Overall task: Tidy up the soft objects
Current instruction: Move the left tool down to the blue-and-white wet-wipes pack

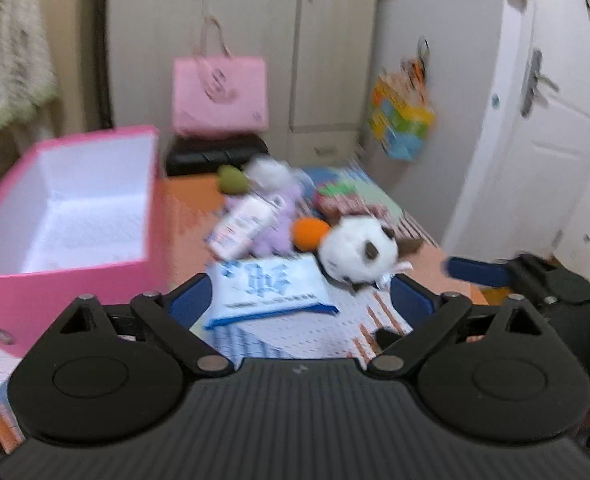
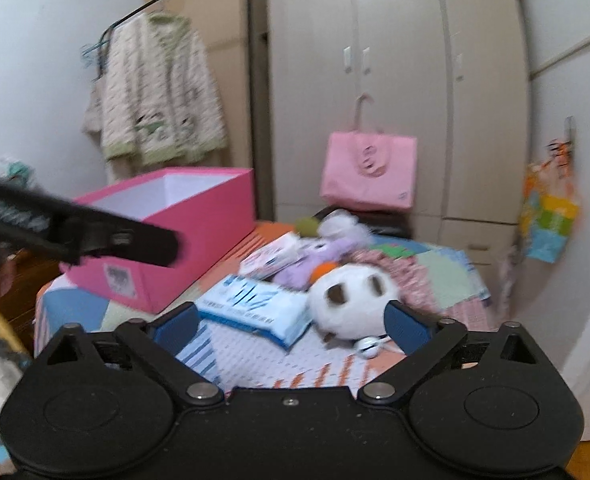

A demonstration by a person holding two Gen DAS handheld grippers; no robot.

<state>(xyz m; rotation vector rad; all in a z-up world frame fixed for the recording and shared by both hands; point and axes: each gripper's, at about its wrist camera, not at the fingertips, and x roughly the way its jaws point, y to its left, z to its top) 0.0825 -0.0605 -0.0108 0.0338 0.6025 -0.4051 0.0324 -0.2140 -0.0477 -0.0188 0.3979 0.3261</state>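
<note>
Two grippers, left (image 1: 301, 294) and right (image 2: 293, 320), we see with fingers spread and grasping nothing, above the patchwork-covered worktop (image 2: 279, 360) where a white plush toy (image 2: 351, 300) and tissue pack (image 2: 255, 308) lie beside the open pink box (image 2: 199, 236).

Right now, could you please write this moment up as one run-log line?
left gripper: open, empty | right gripper: open, empty | pink box: empty | white plush, tissue pack: on bed
</note>
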